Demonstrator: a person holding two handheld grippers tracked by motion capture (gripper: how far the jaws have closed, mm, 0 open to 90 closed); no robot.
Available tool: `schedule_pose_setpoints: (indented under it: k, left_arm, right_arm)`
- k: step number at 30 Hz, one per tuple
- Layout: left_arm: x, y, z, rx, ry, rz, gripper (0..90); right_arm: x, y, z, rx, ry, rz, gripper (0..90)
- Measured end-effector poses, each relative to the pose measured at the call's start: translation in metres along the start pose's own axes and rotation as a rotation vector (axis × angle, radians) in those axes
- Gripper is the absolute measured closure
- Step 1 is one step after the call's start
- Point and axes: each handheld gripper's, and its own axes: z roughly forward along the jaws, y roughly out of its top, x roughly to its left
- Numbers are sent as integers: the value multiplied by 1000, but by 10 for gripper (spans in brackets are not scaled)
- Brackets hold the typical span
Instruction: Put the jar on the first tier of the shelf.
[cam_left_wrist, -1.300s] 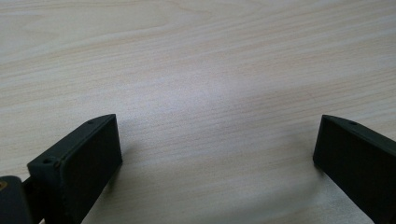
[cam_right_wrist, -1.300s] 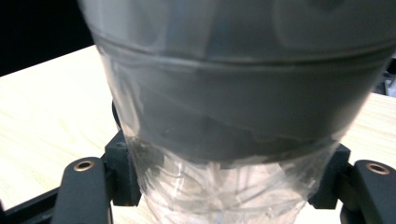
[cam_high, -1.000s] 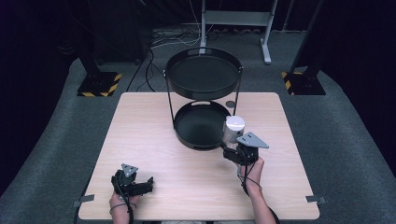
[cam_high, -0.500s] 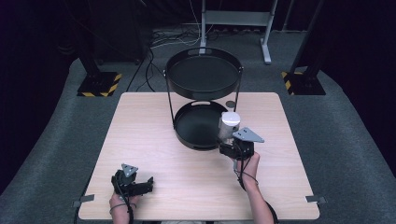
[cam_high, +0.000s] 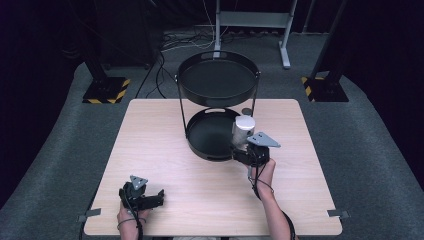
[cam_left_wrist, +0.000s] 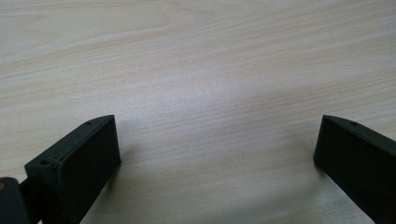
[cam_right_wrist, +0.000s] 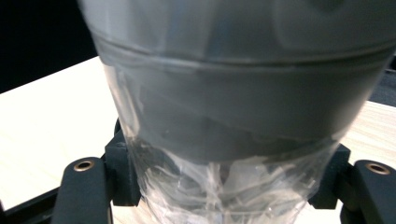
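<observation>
Overhead table (cam_high: 150, 150) view; two close-ups

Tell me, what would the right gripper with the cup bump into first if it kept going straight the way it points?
Probably the lower tray of the black stand: the right gripper, holding the cup, points toward its rim. Depth is hard to judge.

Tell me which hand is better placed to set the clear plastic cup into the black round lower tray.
Right. The right gripper is shut on the clear plastic cup beside the black round lower tray's rim. The left gripper sits open on the light wooden table, far away.
</observation>
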Motion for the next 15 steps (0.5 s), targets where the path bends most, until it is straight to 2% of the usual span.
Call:
schedule_pose_setpoints:
  k: [15]
  left_arm:
    - [0,0,0,1,-7,0,2]
  right_arm:
    - [1,10,15,2,14,10,294]
